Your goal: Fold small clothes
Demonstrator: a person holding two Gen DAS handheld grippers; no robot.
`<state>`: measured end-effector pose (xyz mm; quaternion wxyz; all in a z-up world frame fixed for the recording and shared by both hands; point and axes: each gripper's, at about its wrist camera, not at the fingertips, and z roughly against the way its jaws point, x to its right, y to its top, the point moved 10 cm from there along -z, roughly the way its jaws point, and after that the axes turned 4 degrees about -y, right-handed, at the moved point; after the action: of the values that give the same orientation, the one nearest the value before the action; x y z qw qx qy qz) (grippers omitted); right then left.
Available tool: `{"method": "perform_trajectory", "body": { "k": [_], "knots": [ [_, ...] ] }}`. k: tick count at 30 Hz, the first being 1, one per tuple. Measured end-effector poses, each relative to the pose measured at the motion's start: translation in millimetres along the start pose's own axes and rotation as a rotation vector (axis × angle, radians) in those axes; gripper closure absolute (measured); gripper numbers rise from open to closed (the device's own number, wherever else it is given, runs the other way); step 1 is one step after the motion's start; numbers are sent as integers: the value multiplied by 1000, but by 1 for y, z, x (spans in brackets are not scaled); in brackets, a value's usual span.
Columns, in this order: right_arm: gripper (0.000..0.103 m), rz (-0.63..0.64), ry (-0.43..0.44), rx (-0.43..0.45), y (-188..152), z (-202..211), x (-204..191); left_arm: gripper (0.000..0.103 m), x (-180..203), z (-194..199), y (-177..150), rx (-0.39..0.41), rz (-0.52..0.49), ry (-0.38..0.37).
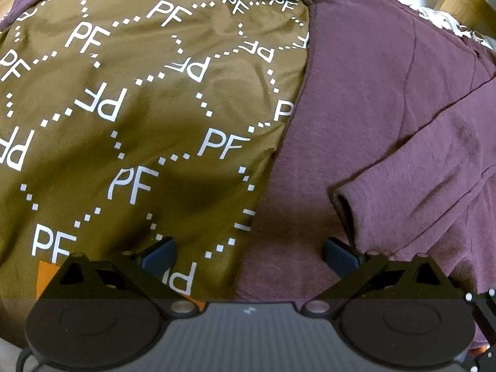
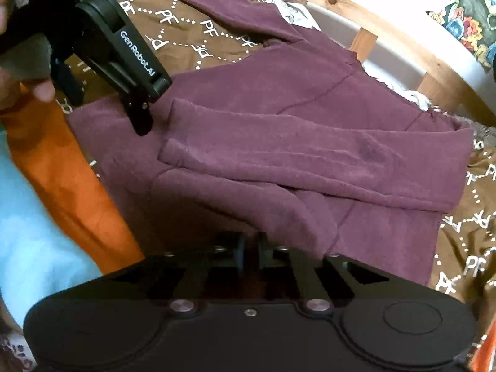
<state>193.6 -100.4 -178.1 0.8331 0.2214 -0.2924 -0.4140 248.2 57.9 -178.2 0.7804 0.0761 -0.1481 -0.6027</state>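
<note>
Maroon fabric, a long-sleeved top point(image 2: 310, 142), was spread mid-frame on a brown PF-printed sheet point(image 1: 124, 108). Its near hem seemed nipped by the right gripper point(image 2: 249, 248), jaws pressed together, likely for folding; the left gripper point(image 1: 248, 252) hovered above, jaws spread.

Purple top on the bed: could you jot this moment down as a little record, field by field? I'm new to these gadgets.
garment: purple top, long-sleeved, lying flat
sleeve: folded across the body, cuff towards the left gripper
surface: brown PF-print cover
left gripper: open, hovering over the edge of the top, holding nothing
right gripper: shut, low at the top's near edge; whether it pinches cloth is unclear
background: wooden rail
</note>
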Motion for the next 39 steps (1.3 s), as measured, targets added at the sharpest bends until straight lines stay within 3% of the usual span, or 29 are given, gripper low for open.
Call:
{"method": "perform_trajectory", "body": {
  "k": [5, 10, 18, 20, 23, 28, 33, 36, 38, 39],
  "knots": [
    [100, -85, 78, 6, 1, 30, -3, 1, -9, 12, 2, 28, 44, -20],
    [100, -103, 178, 7, 0, 69, -20, 1, -19, 34, 13, 128, 100, -33],
    [98, -50, 230, -44, -8, 64, -38, 1, -53, 68, 41, 302, 204, -7],
    [93, -49, 224, -34, -5, 68, -36, 1, -63, 74, 44, 332, 249, 5],
    [86, -20, 219, 31, 6, 77, -37, 1, -66, 68, 46, 325, 274, 0],
    [71, 113, 226, 117, 31, 75, -61, 1, -59, 59, 45, 298, 210, 32],
    [63, 226, 208, 130, 45, 55, -82, 1, -64, 58, 44, 286, 247, 27],
    [68, 235, 200, 100, 43, 35, -88, 1, -66, 60, 45, 296, 250, 28],
    [93, 181, 217, 107, 47, 32, -86, 1, -70, 66, 49, 324, 256, 28],
    [94, 159, 220, 114, 49, 32, -84, 1, -73, 69, 52, 338, 265, 28]
  ]
}}
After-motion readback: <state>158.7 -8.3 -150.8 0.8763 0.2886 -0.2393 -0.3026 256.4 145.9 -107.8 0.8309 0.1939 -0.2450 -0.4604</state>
